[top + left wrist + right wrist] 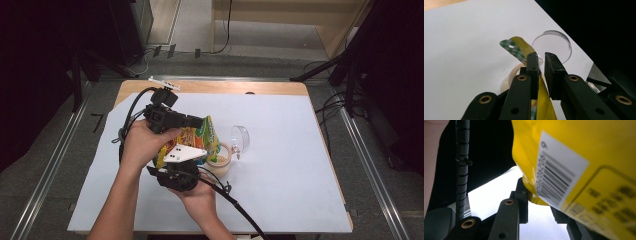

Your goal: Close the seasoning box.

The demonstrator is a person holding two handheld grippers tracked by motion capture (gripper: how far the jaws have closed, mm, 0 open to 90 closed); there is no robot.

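Snack bag, yellow and brightly printed, hangs tilted above the bench, over an open jar with its clear lid just beside. Left hand-held gripper pinches the bag's checked top edge; right hand-held gripper clamps its lower corner by the barcode.

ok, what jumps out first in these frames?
The yellow snack bag, held tilted above the small open container near the table's centre, with the left gripper pinching its top edge and the right gripper its bottom corner. Just beyond lies the container's clear round lid.
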